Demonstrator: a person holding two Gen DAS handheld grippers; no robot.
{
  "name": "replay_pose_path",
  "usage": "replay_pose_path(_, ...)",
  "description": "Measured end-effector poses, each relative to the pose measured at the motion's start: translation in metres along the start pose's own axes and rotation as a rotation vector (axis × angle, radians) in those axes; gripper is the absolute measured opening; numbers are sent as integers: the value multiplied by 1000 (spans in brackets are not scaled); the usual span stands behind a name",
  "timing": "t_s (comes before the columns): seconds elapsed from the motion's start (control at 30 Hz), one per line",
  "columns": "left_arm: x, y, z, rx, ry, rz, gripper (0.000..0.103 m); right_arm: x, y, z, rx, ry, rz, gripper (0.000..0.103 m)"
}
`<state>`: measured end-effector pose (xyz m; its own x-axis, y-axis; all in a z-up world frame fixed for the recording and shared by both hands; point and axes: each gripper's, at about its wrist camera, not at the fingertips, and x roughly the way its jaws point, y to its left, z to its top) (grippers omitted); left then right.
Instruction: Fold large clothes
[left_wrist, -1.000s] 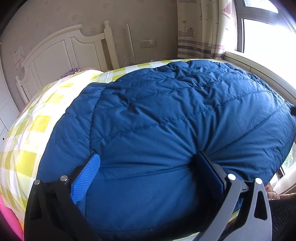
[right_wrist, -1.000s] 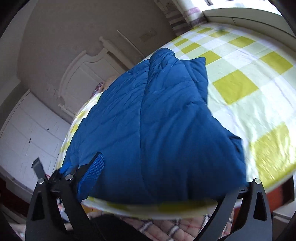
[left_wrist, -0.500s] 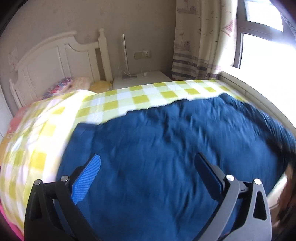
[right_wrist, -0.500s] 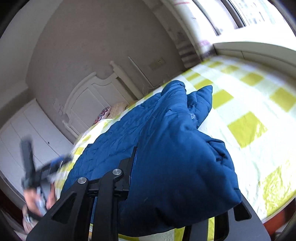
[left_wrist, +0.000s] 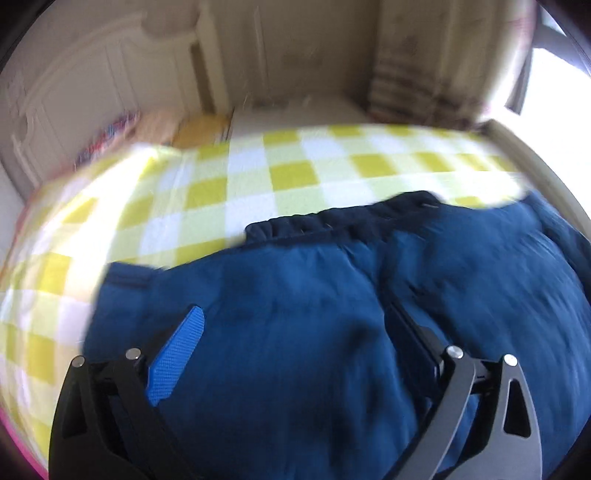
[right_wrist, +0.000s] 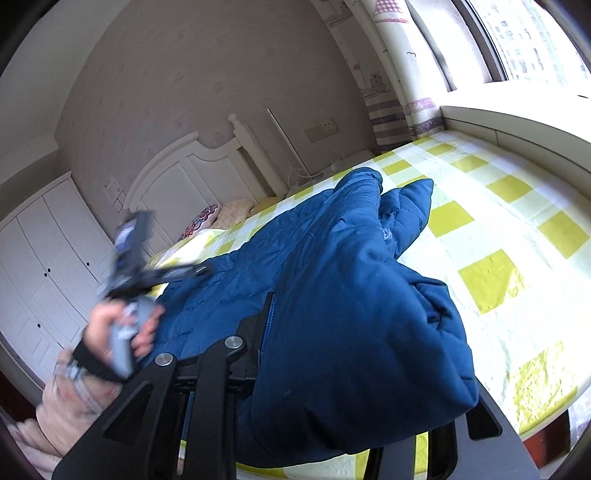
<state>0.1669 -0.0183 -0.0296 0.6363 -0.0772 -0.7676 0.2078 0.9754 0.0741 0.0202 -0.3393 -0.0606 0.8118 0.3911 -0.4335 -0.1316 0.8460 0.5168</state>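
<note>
- Right wrist view: the puffy quilted blue down jacket (right_wrist: 332, 280) lies on the bed, and its near corner bulges up between my fingers.
- My right gripper (right_wrist: 354, 373) was wide a second ago; its jaws have closed and now pinch that thick fold, raised slightly off the bed.
- I judge the corner is secured, ready to carry across for a fold.
- My left gripper (left_wrist: 295, 332) has pulled back from the jacket; its blue pads (left_wrist: 177, 354) stand wide, gripping nothing, above the jacket's near side.
- Beyond my fingertips spreads the yellow-and-white checked bed cover (left_wrist: 258, 184).
- No containers show anywhere.
</note>
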Motion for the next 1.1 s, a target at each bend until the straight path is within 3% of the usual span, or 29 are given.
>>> replay_pose_path(0.1,-59,-9,-59,88,-98,-63,101,-3,17,5,-51,-21,-9,41)
replay_pose_path(0.17,-69,-28,-110,220,-79,-87,101,-6,34,10,-88,-40,1,41)
replay_pose_path(0.2,-68,-40,-133,282,-61,-48,101,-8,46,14,-116,-50,12,41)
replay_pose_path(0.23,-72,-41,-150,303,-119,9,101,-8,62,18,-157,-56,33,41)
replay_pose_path(0.27,-78,-38,-163,300,-166,35,101,-7,77,20,-198,-62,43,41)
replay_pose_path(0.3,-82,-34,-168,293,-158,21,101,-6,101,22,-267,-74,49,41)
replay_pose_path(0.37,-105,-8,-168,232,-148,-144,100,-2,141,24,-381,-83,60,41)
replay_pose_path(0.43,-129,25,-166,124,-221,-209,100,10,184,19,-502,-87,80,41)
replay_pose_path(0.47,-143,47,-164,66,-265,-205,100,17,202,15,-548,-79,89,41)
replay_pose_path(0.6,-185,144,-161,-164,-399,-58,100,59,278,-17,-742,-27,137,41)
replay_pose_path(0.73,-201,214,-175,-361,-436,-51,100,118,352,-90,-994,107,138,41)
replay_pose_path(0.8,-197,232,-183,-410,-419,-60,100,154,372,-147,-1194,196,60,42)
replay_pose_path(0.9,-182,248,-194,-441,-358,-76,100,164,376,-198,-1426,110,-56,43)
replay_pose_path(1.0,-170,251,-192,-425,-321,-103,100,166,370,-194,-1417,131,-56,43)
replay_pose_path(1.1,-164,246,-155,-358,-335,-155,100,167,374,-201,-1450,117,-75,45)
